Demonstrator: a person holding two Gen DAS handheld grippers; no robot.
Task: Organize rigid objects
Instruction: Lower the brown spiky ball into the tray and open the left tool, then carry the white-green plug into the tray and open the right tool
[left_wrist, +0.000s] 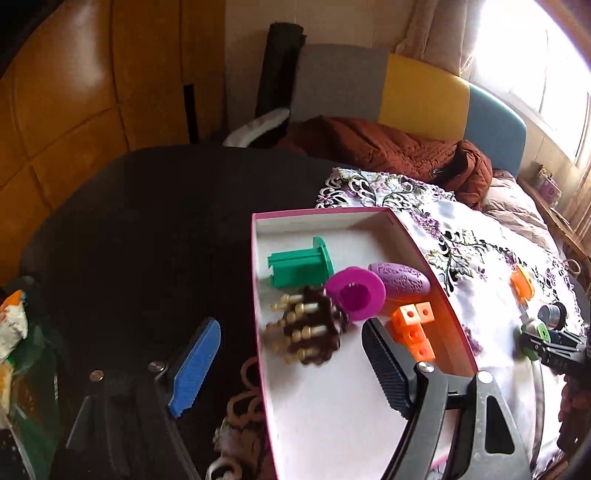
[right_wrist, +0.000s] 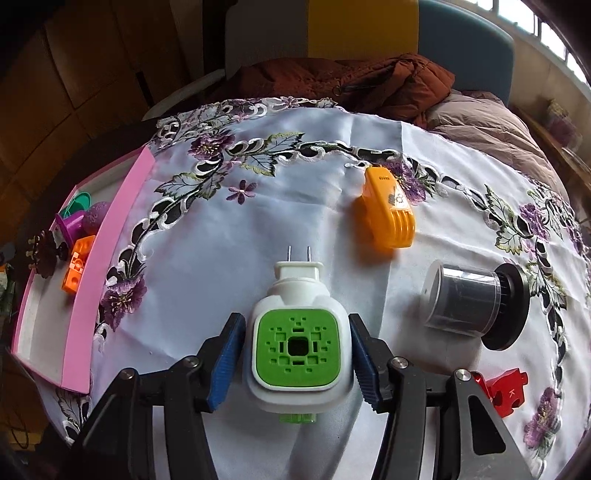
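Note:
A pink box (left_wrist: 436, 273) holds a green spool (left_wrist: 299, 264), a magenta ring (left_wrist: 355, 293), a purple oval (left_wrist: 399, 278), orange blocks (left_wrist: 413, 330) and a blurred brown peg piece (left_wrist: 306, 332), which looks to be in mid-air. My left gripper (left_wrist: 291, 363) is open and empty above the box's near end. My right gripper (right_wrist: 295, 360) is shut on a white and green plug-in device (right_wrist: 297, 350) over the cloth. The box also shows in the right wrist view (right_wrist: 92, 273) at the left.
On the flowered tablecloth (right_wrist: 221, 229) lie an orange clip (right_wrist: 386, 212), a clear and black cylinder (right_wrist: 469, 301) and a red block (right_wrist: 504, 393). A brown jacket (left_wrist: 388, 151) lies on the far side. A dark surface (left_wrist: 147, 229) is left of the box.

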